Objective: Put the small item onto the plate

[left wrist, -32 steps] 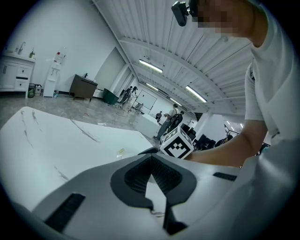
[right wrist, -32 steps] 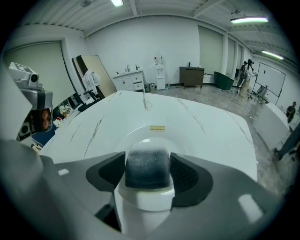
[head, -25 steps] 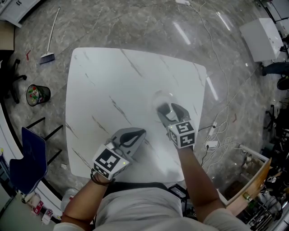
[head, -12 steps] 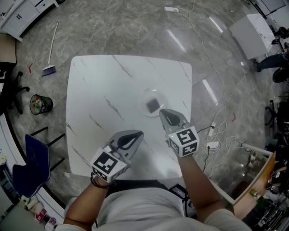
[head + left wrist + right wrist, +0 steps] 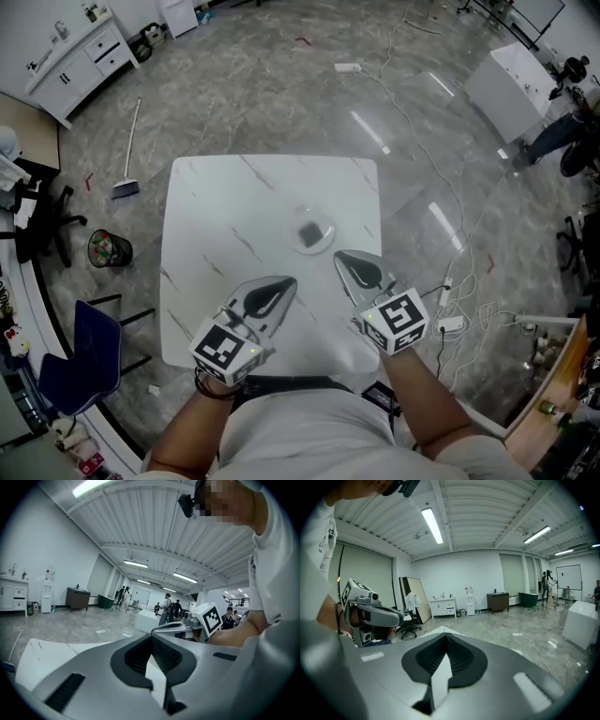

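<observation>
Clutter runs down the left edge of the head view: a white cabinet [image 5: 75, 52] up top, a broom [image 5: 128, 155] lying on the grey floor, a small bin [image 5: 110, 248] with colourful bits in it, and a blue chair [image 5: 84, 352] lower down. Next comes the square white table [image 5: 225, 202] with grey marble veins.

The left tool [image 5: 284, 282] hangs over the near part of the table, with its tip pointing up and to the right. In the left gripper view its jaws meet tip to tip with nothing between them — only a sliver of white table shows through the hollow behind the tips.

A bit further right, roughly mid-table, stands a clear round plate [image 5: 330, 221]. The small item [image 5: 310, 232], dark and squarish, lies right in the middle of it. Neither tool touches it.

The right tool [image 5: 342, 255] is over the table just beside the plate's near-right rim, tip pointing up and left toward it. I can't see any contact with the plate. The right gripper view shows its jaws closed together as well, and empty.

Off the table's right side, a white power strip [image 5: 450, 324] and some loose cables [image 5: 469, 281] lie on the floor.
</observation>
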The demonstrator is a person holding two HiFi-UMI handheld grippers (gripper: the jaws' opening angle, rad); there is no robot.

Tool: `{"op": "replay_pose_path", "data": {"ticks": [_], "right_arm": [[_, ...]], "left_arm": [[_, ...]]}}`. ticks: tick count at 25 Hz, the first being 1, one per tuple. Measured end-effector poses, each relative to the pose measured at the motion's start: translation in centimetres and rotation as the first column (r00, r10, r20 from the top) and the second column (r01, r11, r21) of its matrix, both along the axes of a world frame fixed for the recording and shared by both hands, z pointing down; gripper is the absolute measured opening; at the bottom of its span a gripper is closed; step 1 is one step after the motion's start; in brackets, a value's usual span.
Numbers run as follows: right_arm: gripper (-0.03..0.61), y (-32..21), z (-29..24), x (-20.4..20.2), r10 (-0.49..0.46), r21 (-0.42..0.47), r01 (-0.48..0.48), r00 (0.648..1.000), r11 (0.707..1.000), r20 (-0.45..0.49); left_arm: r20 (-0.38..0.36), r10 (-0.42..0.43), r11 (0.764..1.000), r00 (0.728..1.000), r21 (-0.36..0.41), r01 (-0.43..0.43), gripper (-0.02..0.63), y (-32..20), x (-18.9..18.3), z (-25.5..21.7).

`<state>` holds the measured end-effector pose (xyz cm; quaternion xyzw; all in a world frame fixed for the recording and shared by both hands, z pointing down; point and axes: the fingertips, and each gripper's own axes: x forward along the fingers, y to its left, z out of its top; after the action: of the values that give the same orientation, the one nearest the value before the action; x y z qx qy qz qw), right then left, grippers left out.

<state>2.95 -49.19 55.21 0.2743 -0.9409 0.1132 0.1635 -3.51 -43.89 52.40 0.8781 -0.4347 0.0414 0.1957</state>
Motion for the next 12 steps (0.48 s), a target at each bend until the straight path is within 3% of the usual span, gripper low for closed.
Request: {"op": "replay_pose_path", "data": {"ticks": [12], "right_arm": [[0.002, 8.1, -17.7, 3.8, -0.091, 0.162, 0.06, 0.977, 0.985, 0.191]], "left_arm": [[-0.002, -0.066, 0.978, 0.998, 0.201, 0.065, 0.006, 4.7, 2.7, -15.4]]}}
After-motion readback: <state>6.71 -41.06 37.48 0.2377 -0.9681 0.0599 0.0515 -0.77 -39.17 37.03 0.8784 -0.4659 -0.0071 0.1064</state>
